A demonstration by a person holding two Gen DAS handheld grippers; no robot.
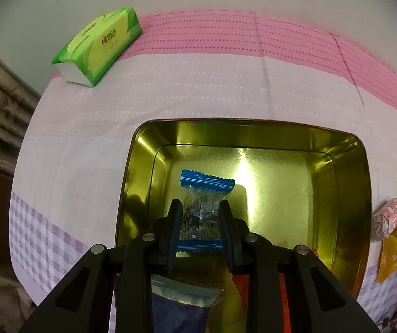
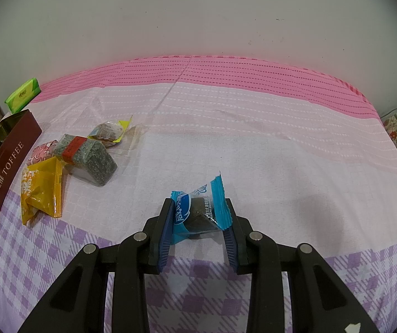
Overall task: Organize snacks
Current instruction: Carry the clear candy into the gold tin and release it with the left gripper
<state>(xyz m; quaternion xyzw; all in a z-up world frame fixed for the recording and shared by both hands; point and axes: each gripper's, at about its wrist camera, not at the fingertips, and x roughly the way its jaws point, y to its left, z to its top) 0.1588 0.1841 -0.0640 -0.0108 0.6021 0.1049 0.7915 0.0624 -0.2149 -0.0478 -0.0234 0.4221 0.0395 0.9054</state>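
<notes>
The gold-lined tin (image 1: 345,194) sits open on the cloth-covered counter (image 1: 170,88), its maroon outer wall lettered TOFFEE in the right wrist view (image 2: 6,172). The left gripper (image 1: 201,230) hangs over the tin's near half, its fingers (image 1: 174,222) clenched on a blue-ended clear snack packet (image 1: 205,194) held above the tin floor; whether the packet touches the floor cannot be told. At the tin's near edge, under the gripper body, lie a dark blue packet (image 1: 181,308) and a red-orange packet (image 1: 256,291), mostly hidden. The far half and right side of the tin floor show bare metal. The right gripper (image 2: 198,227) is low over the checked part of the cloth, its fingers (image 2: 165,222) grasping a blue-and-white wrapped dark snack (image 2: 198,211) by its sides. A cluster of loose snacks lies just beside the tin's right wall: a yellow packet (image 2: 41,191), a pink patterned packet (image 2: 42,151), a speckled green block with a red band (image 2: 87,155), and a clear packet with yellow ends (image 2: 109,131), several touching or overlapping. A green tissue pack (image 1: 98,47) rests at the far left corner of the counter, well apart from the tin. Between the cluster and the counter's right edge the cloth is open, and the pink band runs along the far edge against the wall.
</notes>
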